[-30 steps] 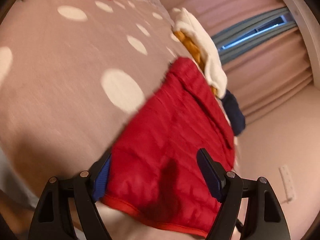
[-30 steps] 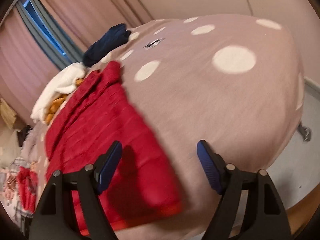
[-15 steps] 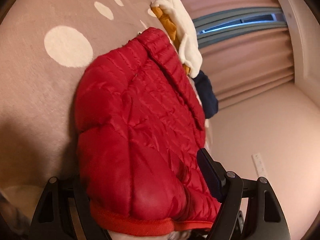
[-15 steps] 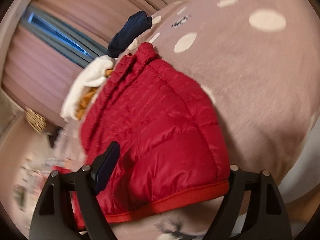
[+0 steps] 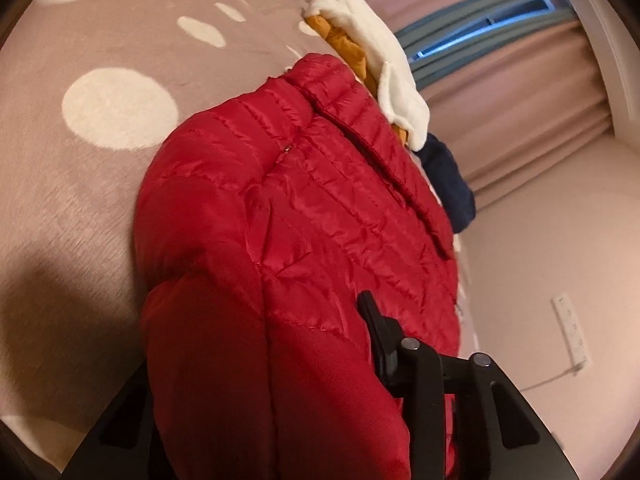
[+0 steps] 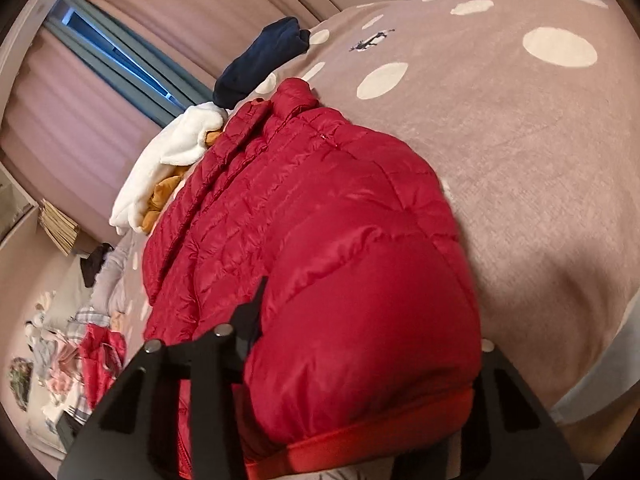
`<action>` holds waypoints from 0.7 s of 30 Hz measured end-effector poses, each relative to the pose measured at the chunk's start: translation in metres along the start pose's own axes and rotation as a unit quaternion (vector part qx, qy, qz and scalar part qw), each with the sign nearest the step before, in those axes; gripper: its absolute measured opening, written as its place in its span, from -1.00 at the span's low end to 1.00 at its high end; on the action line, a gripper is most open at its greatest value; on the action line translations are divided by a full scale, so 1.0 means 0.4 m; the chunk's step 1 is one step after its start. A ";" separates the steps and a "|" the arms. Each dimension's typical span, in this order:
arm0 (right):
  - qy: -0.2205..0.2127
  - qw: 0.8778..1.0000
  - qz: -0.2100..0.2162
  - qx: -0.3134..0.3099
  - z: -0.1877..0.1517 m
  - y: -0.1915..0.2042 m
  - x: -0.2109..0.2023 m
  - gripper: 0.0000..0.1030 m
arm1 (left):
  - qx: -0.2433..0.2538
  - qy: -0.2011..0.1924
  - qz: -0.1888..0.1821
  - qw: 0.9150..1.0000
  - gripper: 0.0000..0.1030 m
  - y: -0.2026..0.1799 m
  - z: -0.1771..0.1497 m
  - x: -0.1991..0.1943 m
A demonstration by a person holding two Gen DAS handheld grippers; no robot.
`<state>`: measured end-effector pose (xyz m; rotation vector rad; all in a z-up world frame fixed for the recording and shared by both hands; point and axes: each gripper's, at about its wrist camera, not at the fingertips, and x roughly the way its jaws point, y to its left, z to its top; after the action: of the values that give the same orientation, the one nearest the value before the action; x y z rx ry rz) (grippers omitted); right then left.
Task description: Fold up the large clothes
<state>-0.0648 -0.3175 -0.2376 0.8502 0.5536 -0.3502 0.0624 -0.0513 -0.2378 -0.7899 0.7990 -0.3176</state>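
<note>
A red quilted puffer jacket [image 5: 304, 216] lies on a taupe bedspread with white dots [image 5: 80, 184]; it also shows in the right wrist view [image 6: 320, 220]. My left gripper [image 5: 280, 360] is shut on the jacket's hem end, with fabric bulging over its left finger; only the right finger [image 5: 376, 332] shows. My right gripper [image 6: 352, 360] is shut on the other side of the same hem, whose orange-red trim [image 6: 380, 440] hangs below. The fabric hides its right finger.
Beyond the jacket's collar lie a white and mustard garment [image 5: 372, 48] and a navy garment [image 5: 452, 180] at the bed's far edge. Pink curtains and a window [image 6: 120, 60] stand behind. More clothes are piled at the left of the right wrist view [image 6: 92, 352].
Both grippers went from open around the flat hem to shut on it. The hem end has been lifted, and the jacket now bulges up over the fingers.
</note>
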 end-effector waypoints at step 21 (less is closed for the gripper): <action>-0.077 0.991 0.008 -0.113 0.039 0.090 -0.130 -0.60 | 0.135 -0.125 0.072 0.980 -0.54 -0.100 -0.012 -0.178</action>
<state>-0.0835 -0.3037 -0.1770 0.6030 0.4321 -0.3280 0.0125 -0.0431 -0.1735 -0.5013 0.5573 -0.1860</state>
